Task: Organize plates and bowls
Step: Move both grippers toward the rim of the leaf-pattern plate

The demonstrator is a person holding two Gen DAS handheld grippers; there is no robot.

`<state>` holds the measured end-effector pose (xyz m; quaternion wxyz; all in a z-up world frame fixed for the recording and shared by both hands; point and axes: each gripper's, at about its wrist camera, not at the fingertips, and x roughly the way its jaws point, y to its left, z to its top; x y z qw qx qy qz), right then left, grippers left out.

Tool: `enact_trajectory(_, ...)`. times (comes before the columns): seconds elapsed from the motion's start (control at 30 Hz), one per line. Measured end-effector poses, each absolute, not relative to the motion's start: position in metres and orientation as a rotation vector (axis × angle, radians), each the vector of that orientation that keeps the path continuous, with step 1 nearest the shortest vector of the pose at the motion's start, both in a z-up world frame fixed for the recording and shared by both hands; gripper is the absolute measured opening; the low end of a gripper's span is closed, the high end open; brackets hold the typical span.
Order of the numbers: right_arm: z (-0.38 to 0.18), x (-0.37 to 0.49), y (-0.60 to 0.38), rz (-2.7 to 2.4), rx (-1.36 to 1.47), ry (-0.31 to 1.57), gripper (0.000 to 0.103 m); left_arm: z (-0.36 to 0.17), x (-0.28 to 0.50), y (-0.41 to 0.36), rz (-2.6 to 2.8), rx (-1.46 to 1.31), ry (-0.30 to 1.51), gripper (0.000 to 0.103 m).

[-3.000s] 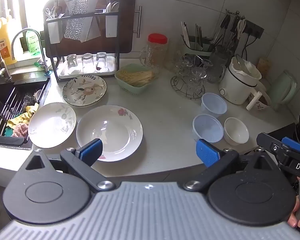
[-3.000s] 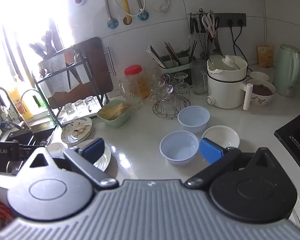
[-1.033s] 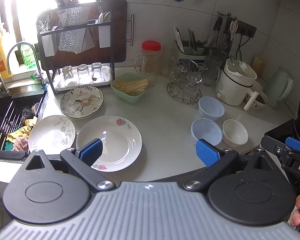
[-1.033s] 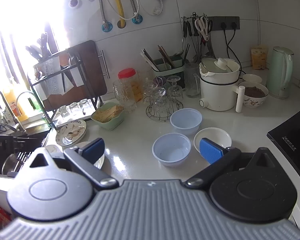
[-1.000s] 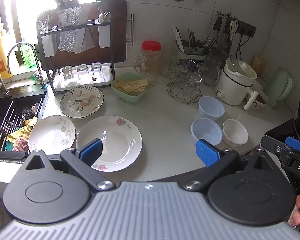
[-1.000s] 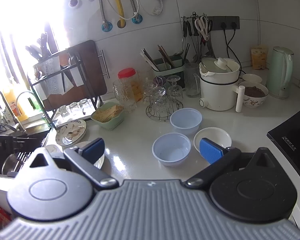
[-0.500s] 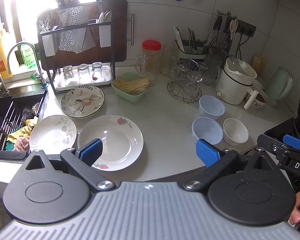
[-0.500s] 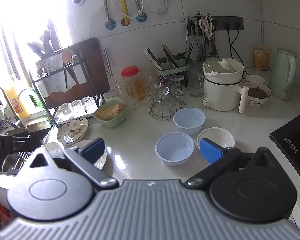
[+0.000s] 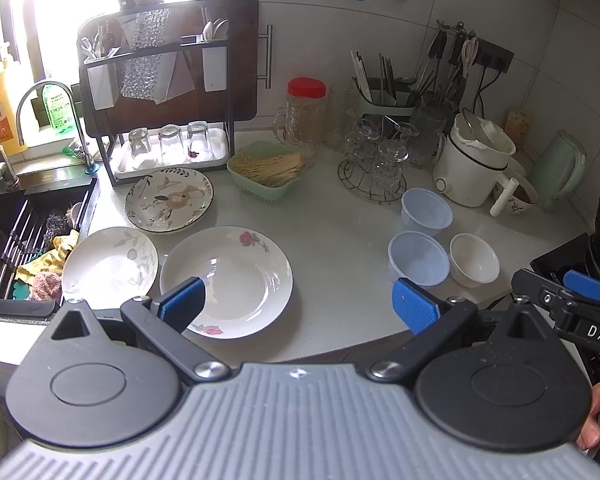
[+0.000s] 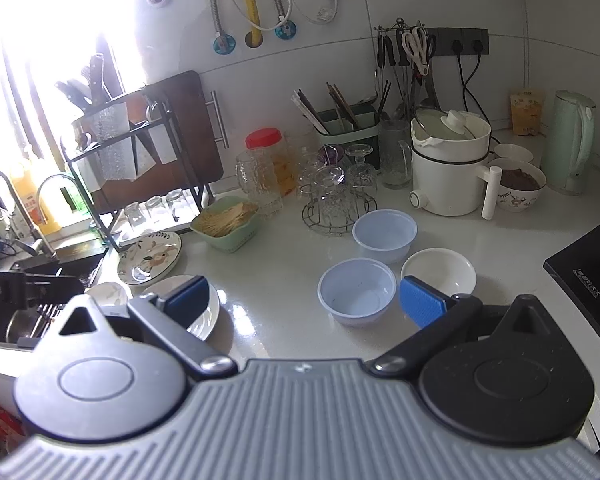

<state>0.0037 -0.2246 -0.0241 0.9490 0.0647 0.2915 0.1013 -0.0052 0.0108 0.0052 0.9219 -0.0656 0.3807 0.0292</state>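
Observation:
Three plates lie on the white counter at the left: a large rose-printed plate [image 9: 236,276], a white leaf-printed plate [image 9: 110,266] by the sink, and a floral plate [image 9: 168,199] behind them. At the right stand two pale blue plastic bowls [image 9: 418,258] [image 9: 426,210] and a small white bowl [image 9: 474,258]. My left gripper [image 9: 298,304] is open and empty, above the counter's front edge near the large plate. My right gripper [image 10: 304,300] is open and empty, near the front blue bowl [image 10: 356,292] and the white bowl [image 10: 438,270].
A sink [image 9: 16,236] with a rack and rags is at far left. A dish rack with glasses [image 9: 168,148], a green basket [image 9: 266,170], a glass stand [image 9: 374,172], a white cooker [image 9: 472,168] and a kettle [image 9: 560,168] line the back. A black stove [image 10: 592,276] is at right.
Both grippers have drifted slightly; the view has shifted a little. Nothing on the counter has moved, and both grippers stay open.

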Motion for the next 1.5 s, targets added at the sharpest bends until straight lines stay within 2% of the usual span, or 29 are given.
enact_trajectory(0.53,-0.034,-0.003,-0.185,0.19,0.133,0.604,0.103,-0.013,-0.016,0.064,0.084,-0.177,0.803,0.101)
enact_trajectory(1.13,-0.053,-0.003,-0.072,0.285,0.146,0.672,0.103,-0.051,-0.035,0.179,0.115,-0.183,0.86,0.101)
enact_trajectory(1.5,-0.077,0.023,-0.034,0.459,0.077,0.718,0.103,-0.083,-0.033,0.202,0.223,-0.235,0.905,0.101)
